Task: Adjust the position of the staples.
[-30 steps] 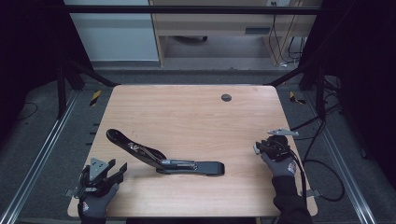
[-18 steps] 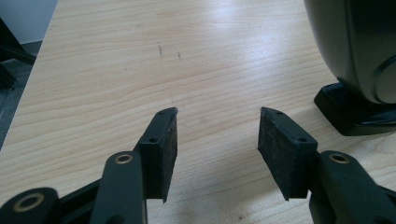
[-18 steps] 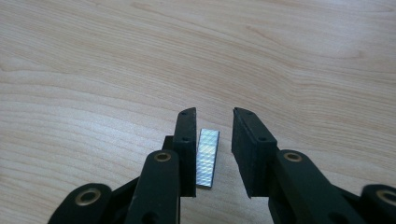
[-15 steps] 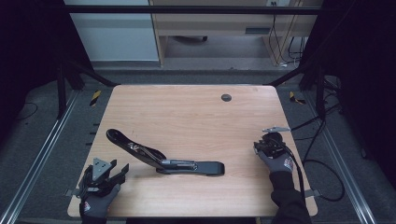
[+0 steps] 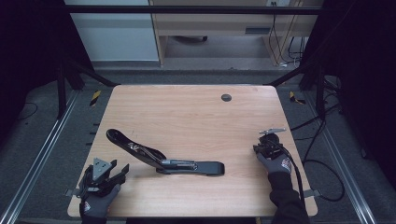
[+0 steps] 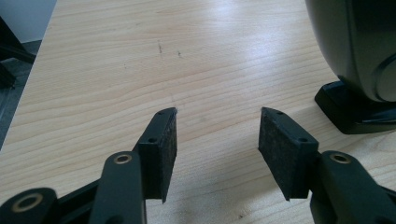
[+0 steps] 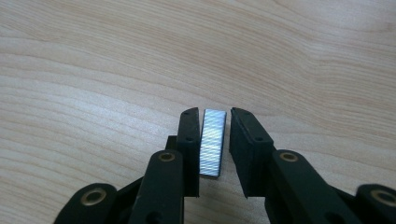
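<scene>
Closing right gripper (image 7: 214, 140) around staple strip (image 7: 212, 141) on table (image 5: 187, 112), jaws narrow, small gap remaining. Left gripper (image 6: 217, 140) wide, beside open stapler (image 5: 163, 161).

The worktop (image 5: 187, 116) is pale wood-grain with a smooth satin sheen. The stapler (image 5: 163, 161) looks glossy black plastic with metal inside. The staples (image 7: 212, 141) are bright ribbed metal. The pads (image 6: 166, 154) are matt, felt-like.

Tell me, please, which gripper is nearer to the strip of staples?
Right: the right gripper has the strip of staples between its jaws. The left gripper sits at the table's opposite near corner.
</scene>
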Demonstrator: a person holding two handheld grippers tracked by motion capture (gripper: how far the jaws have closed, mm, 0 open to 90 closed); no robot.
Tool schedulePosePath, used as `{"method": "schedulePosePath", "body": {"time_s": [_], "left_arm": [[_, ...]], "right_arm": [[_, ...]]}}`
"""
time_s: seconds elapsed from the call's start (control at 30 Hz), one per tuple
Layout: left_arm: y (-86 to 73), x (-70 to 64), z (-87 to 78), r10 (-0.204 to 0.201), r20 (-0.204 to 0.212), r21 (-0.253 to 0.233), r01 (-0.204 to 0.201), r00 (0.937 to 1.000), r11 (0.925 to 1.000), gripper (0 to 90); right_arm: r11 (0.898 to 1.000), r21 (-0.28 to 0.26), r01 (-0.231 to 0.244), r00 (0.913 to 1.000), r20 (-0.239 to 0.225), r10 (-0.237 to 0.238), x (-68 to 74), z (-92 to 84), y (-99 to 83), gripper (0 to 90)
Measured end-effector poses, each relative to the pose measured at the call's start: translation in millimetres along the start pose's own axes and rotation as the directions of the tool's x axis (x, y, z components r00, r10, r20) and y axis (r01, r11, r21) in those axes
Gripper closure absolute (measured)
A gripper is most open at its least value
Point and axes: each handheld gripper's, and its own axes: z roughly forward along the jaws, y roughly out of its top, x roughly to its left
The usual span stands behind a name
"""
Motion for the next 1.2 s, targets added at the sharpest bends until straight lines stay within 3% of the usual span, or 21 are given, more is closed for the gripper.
{"method": "schedulePosePath", "body": {"time_s": [0.23,0.4,0.6,0.8,1.2], "left_arm": [[0.0,0.5,-0.3,-0.003,0.001,0.000,0.003,1.0000,1.0000,46.5],[0.0,0.2,-0.1,-0.001,0.002,0.002,0.001,1.0000,1.0000,46.6],[-0.4,-0.9,0.9,0.006,0.003,0.009,-0.006,1.0000,0.9999,46.6],[-0.4,-1.1,1.1,0.006,0.005,0.010,-0.006,1.0000,0.9999,46.6],[-0.3,-2.2,0.9,0.013,0.008,0.013,-0.013,0.9999,0.9998,46.7]], "right_arm": [[1.000,0.010,-0.007,1.0000,-0.001,0.007,-0.5,1.1,-0.4,78.1],[1.000,-0.018,0.014,0.9996,-0.024,-0.015,1.7,-8.7,-1.1,78.1],[0.996,-0.040,0.083,0.9912,-0.100,-0.086,11.0,-19.7,-11.2,78.2],[0.995,-0.014,0.101,0.9845,-0.142,-0.102,16.1,-25.7,-22.6,78.2],[0.992,-0.002,0.129,0.9809,-0.147,-0.128,14.6,-22.3,-32.9,77.9]]}}
